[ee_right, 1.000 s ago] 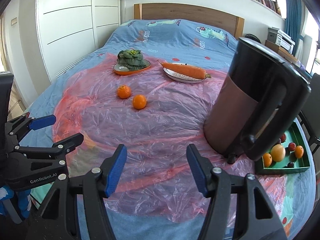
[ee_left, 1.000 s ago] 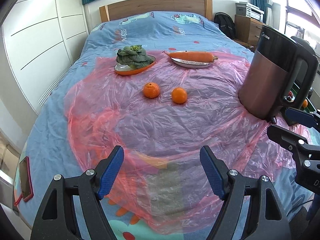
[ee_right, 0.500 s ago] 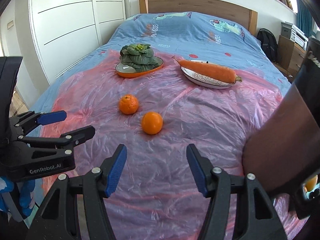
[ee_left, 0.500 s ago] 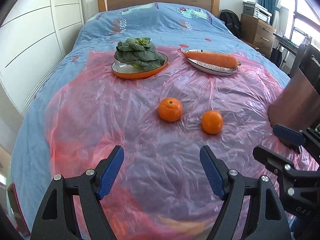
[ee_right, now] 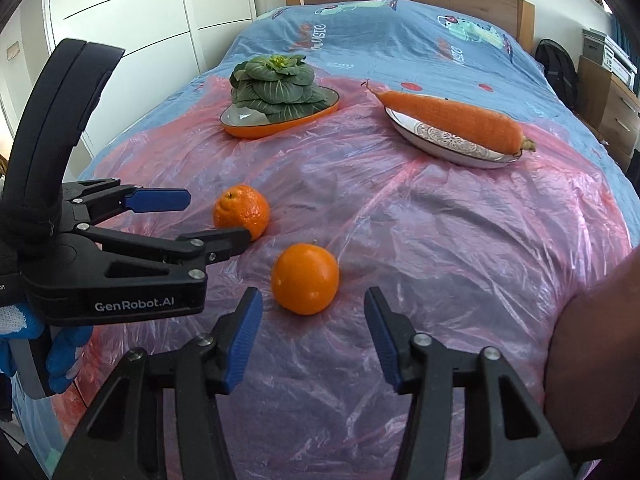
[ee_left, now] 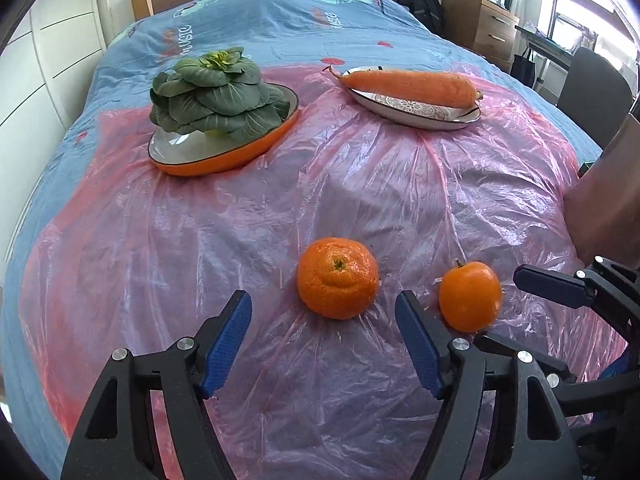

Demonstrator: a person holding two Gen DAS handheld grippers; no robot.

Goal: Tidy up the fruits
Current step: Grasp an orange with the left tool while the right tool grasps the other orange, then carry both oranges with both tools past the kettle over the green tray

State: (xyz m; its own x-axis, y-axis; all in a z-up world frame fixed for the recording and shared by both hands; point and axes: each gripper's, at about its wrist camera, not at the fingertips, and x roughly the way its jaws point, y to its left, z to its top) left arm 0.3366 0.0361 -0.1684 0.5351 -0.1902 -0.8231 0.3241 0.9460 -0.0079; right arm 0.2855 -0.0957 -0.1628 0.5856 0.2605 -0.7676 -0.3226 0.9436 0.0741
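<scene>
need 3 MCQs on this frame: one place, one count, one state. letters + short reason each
1. Where does the carrot lie?
A. on the white patterned plate
B. on the orange dish
C. on the bare plastic sheet

2. How many round orange fruits lie loose on the plastic sheet?
A. one
B. two
C. four

3. What state is the left gripper in?
A. shut on a fruit
B. shut and empty
C. open and empty

Key: 1 A, it spans the white plate; 2 B, the bumpy orange and the smooth orange; 3 C, blue pads apart, the bumpy orange beyond them.
</scene>
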